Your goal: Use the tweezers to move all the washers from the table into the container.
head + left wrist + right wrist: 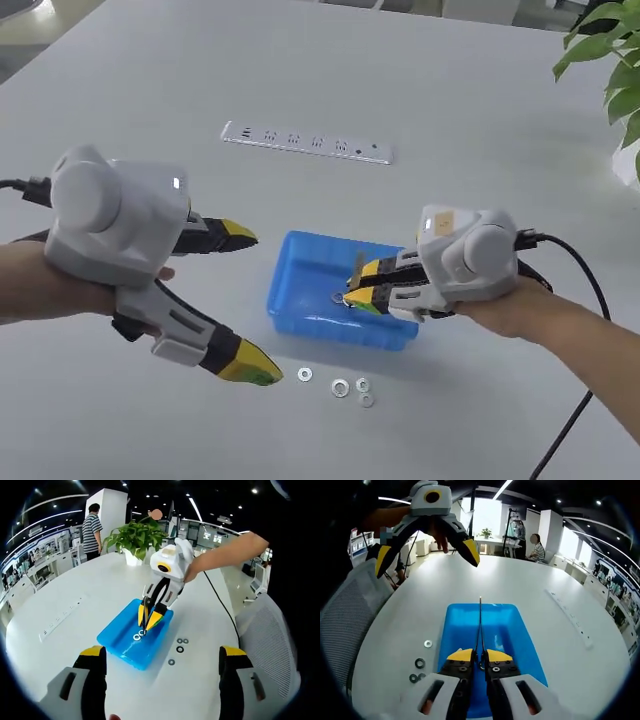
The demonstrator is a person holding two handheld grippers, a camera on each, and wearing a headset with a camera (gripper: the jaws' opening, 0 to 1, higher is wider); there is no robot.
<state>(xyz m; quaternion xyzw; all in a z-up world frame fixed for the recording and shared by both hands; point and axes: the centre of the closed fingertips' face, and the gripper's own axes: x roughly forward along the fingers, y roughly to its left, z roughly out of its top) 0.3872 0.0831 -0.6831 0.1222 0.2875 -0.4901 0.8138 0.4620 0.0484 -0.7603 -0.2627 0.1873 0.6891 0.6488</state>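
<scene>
My right tongs (360,286) pinch tweezers (480,622) over the blue container (300,252).
My left tongs (253,305) hang spread wide; four washers (340,387) lie on the tabletop (450,110) beside the container.

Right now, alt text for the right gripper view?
The right gripper is shut on tweezers that point out over a blue container on a white table. Four washers lie on the table left of the container; the left gripper hangs open beyond.

Blue container (340,330), silver washers (340,387), white table (450,120); left tool (260,306) and right tool (357,285) white, yellow-tipped.
</scene>
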